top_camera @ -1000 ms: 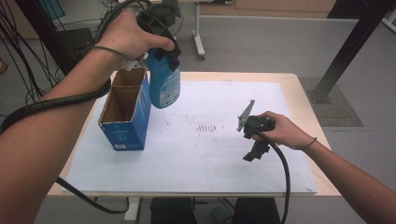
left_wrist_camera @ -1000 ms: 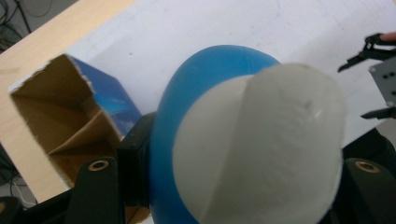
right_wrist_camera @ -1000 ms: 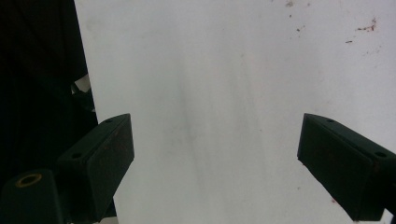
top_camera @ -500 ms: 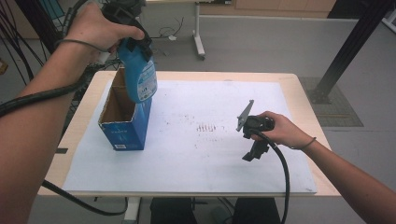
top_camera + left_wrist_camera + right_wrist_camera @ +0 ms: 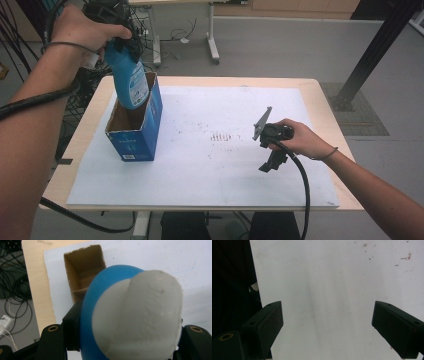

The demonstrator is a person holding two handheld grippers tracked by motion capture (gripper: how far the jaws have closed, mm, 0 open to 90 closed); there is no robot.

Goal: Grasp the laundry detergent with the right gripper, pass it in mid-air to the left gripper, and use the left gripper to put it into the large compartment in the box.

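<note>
While my right gripper [image 5: 270,151] rests spread and empty on the white sheet [image 5: 225,180], my left gripper [image 5: 116,30] pinches the blue bottle [image 5: 129,77] over the open carton [image 5: 136,131]; I'd centre its base, then lower straight.

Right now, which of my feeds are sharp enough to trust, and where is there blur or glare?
High view: evenly lit, slightly soft, blue bottle and box readable. Left gripper view: bottle too close, cap blurred; box opening behind sharper. Right gripper view: white sheet bright, left side dark, jaws clear.
</note>
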